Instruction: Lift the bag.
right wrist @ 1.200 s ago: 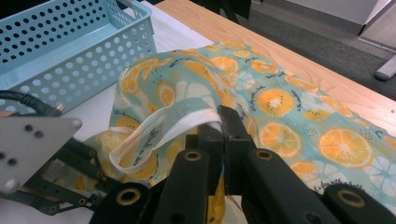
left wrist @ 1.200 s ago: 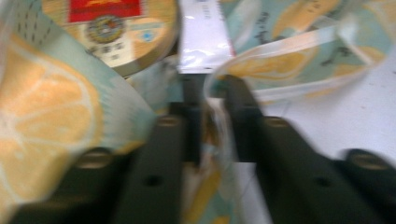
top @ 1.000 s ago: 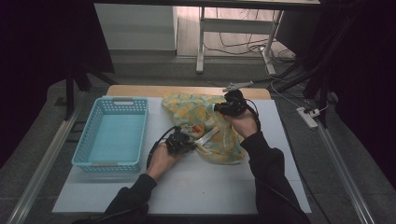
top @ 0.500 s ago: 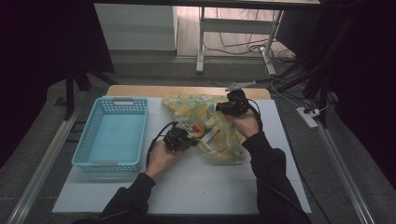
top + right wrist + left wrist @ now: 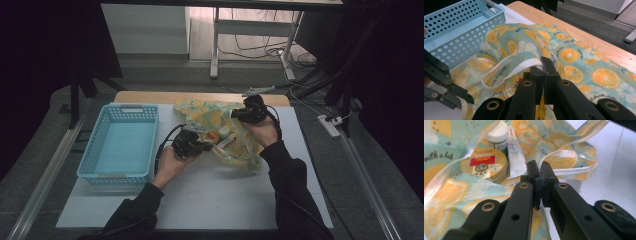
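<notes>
Beside the perforated basket (image 5: 120, 145), both grippers (image 5: 197, 145) (image 5: 240, 114) pinch the soft printed bag's (image 5: 212, 119) rim, baring a round tin (image 5: 484, 165).

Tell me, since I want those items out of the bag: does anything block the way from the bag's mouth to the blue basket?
Nothing visible does. Bare table lies between the bag and the empty basket; the tin, bottle and tube lie exposed.

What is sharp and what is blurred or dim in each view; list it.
High view: dim, dark surroundings, the blue basket soft. Left gripper view: round tin and tube fairly sharp, near jaws blurred. Right gripper view: orange-print bag crisp, jaws soft.
</notes>
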`<state>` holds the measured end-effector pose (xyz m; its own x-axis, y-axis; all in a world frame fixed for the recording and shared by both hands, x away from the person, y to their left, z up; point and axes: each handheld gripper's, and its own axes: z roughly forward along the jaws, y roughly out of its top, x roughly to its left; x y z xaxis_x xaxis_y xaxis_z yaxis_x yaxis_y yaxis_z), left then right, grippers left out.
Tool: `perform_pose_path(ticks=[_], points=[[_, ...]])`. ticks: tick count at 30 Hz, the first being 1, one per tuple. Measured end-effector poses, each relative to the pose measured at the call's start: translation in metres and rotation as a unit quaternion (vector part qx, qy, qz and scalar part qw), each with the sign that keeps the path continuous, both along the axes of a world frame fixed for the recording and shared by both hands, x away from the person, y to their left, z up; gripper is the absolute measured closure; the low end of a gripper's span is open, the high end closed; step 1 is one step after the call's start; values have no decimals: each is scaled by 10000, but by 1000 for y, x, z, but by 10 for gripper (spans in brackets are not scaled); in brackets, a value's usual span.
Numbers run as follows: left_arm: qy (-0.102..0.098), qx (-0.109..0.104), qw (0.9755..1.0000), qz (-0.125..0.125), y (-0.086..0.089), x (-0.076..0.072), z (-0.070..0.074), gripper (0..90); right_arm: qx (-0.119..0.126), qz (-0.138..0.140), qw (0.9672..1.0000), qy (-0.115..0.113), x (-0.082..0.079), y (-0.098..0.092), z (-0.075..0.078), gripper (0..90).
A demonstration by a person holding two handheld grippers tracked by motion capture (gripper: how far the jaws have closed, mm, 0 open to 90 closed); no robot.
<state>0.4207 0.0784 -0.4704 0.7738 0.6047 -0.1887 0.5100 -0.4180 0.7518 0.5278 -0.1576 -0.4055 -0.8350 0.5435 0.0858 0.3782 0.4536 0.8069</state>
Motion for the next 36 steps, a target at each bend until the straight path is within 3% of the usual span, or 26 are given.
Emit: perform_pose_path(ticks=[12,24,34,36], points=[[-183,-267,9995,-46,9,-3,33,897,156,38,9999,30,0,-2,13,887],[-562,-432,9975,-36,20,-5,77,897,238,78,9997,-62,-1,-3,38,888],[-915,-565,9942,68,31,-2,116,897,466,86,9987,-182,-4,-7,63,888],[-1032,-780,9916,67,35,-2,132,897,483,82,9986,-214,-5,-7,68,888]])
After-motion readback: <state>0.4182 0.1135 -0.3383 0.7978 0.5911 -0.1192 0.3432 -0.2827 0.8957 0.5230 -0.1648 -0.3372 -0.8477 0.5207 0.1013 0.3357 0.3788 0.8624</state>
